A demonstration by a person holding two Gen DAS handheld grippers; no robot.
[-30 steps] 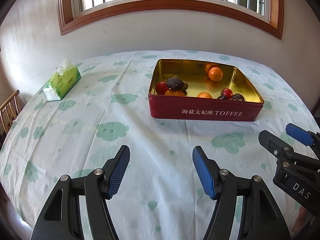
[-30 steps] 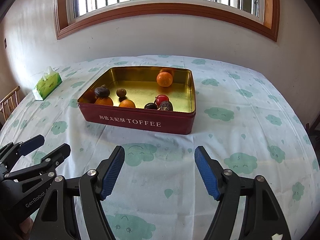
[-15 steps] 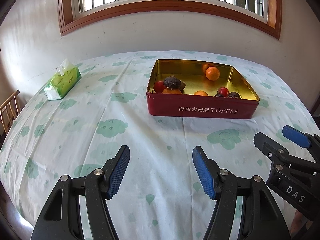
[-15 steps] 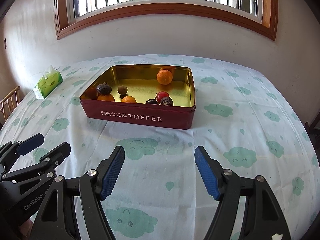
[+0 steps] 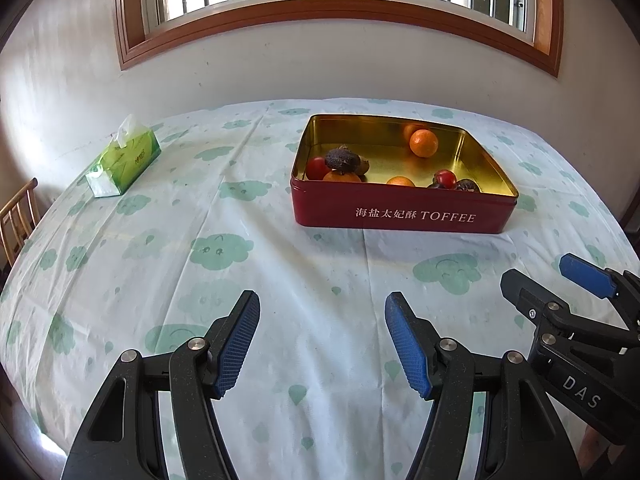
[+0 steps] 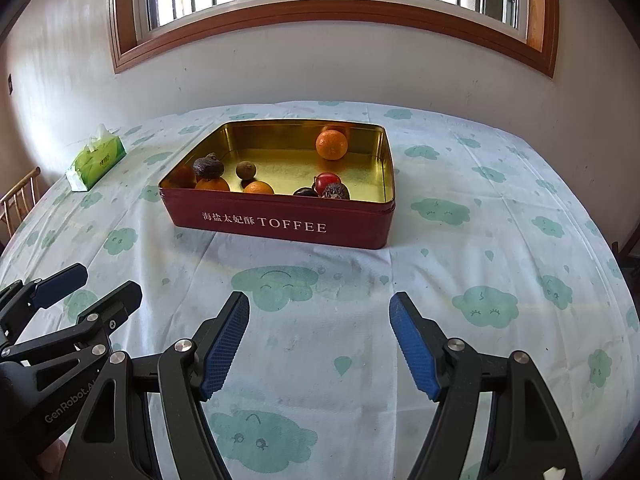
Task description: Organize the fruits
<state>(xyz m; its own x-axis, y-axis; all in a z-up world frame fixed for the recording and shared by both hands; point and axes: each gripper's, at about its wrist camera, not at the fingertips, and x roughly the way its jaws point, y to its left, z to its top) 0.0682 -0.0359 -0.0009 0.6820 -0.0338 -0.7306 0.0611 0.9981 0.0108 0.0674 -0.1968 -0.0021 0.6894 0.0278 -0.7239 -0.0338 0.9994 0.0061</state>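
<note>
Left wrist view is looking down at a table with a white cloth with green clouds (image 5: 280, 280). The left gripper (image 5: 320, 340) is hanging over the cloth with its blue pads wide apart, holding nothing. Far ahead, a red metal toffee tin with a gold inside (image 5: 400, 216) is sitting on the cloth. Fruits are lying inside it: a round orange (image 5: 423, 143) near the back wall, a dark wrinkly fruit (image 5: 341, 159) resting on another orange at the front left, and a small red fruit (image 5: 446, 178) near the front right. A green tissue box (image 5: 122, 162) is sitting well apart, at the far left. The right gripper (image 5: 560, 280) is poking in from the right edge.

Right wrist view is showing the right gripper (image 6: 320, 340) over the cloth too, its blue pads spread wide with nothing between them. The tin (image 6: 280, 228) is sitting ahead, a bit left. The left gripper (image 6: 84, 288) is showing at the left edge.
</note>
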